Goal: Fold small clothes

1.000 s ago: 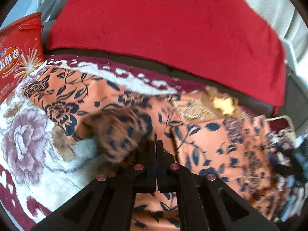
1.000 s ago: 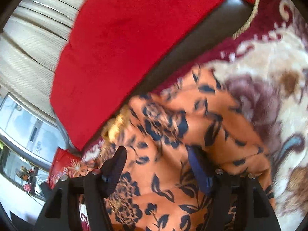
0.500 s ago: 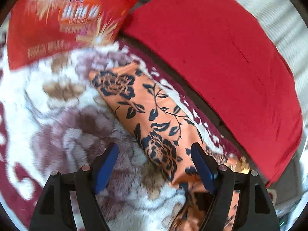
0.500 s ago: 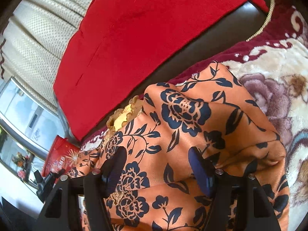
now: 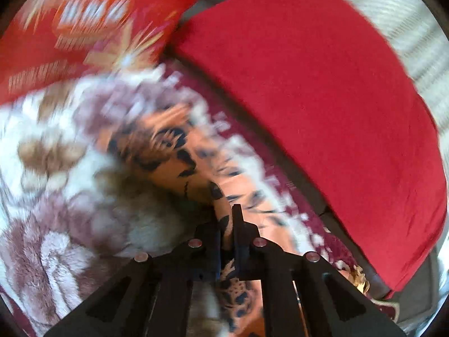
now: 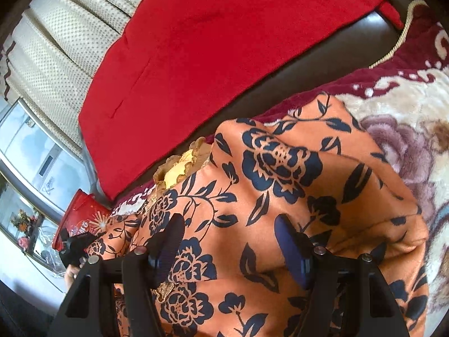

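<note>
Left gripper (image 5: 227, 221) fingers just closed, pinching orange garment (image 5: 174, 151), right gripper (image 6: 228, 241) wide, hovering

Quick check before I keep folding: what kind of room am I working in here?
Probably a home living room: a plush floral blanket over a dark sofa seat, a red cushion behind, and curtains at a window.

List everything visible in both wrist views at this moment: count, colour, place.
floral garment: one, orange with dark blue flowers, spread on the blanket.
frilled trim: one, yellow, at the garment's far edge.
blanket: one, cream with mauve flowers and maroon border, under the garment.
red cloth: one, draped over the seat back.
red box: one, printed, blurred, beyond the blanket.
curtain: one, cream, behind.
left gripper: black, closed on a fold of the garment.
right gripper: black with blue pads, open above the garment.
</note>
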The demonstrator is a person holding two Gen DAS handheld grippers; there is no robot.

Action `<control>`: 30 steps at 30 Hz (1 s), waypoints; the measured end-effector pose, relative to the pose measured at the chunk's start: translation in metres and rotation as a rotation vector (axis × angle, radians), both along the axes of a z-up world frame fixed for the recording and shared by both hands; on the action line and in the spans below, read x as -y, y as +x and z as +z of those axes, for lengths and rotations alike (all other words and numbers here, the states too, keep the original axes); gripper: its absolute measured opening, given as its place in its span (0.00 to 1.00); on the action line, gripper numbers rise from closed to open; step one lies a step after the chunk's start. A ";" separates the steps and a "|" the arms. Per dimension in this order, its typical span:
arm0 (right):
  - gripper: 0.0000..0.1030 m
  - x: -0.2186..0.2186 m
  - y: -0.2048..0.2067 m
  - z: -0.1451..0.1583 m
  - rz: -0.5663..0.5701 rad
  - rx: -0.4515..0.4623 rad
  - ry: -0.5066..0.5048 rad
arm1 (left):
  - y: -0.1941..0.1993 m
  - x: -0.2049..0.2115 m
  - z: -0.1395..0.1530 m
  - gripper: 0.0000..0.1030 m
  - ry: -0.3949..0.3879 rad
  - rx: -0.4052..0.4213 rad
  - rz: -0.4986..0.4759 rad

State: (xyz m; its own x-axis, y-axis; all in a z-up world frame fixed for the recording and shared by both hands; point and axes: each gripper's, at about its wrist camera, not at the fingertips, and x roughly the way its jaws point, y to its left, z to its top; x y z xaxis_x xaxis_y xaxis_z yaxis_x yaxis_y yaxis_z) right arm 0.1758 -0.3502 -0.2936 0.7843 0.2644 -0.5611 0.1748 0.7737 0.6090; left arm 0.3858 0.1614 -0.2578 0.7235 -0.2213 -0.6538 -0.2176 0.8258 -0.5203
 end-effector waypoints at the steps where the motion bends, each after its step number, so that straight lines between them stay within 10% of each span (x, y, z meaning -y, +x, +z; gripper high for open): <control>1: 0.68 0.001 -0.001 0.002 -0.008 0.007 -0.011 | -0.003 0.008 0.007 0.06 0.025 0.026 -0.019; 10: 0.68 0.027 -0.018 0.008 -0.087 0.039 0.015 | -0.076 0.196 0.088 0.06 0.305 0.292 -0.463; 18: 0.68 0.065 -0.049 0.016 -0.155 0.078 0.053 | -0.143 0.350 0.043 0.11 0.435 0.218 -0.907; 21: 0.68 0.081 -0.055 0.016 -0.180 0.073 0.103 | -0.153 0.347 0.038 0.23 0.432 0.217 -0.974; 25: 0.68 0.086 -0.054 0.017 -0.176 0.083 0.162 | -0.152 0.303 0.068 0.70 0.332 0.345 -0.911; 30: 0.68 0.053 -0.038 0.026 -0.101 0.077 0.115 | -0.121 0.242 0.085 0.71 0.282 0.381 -0.755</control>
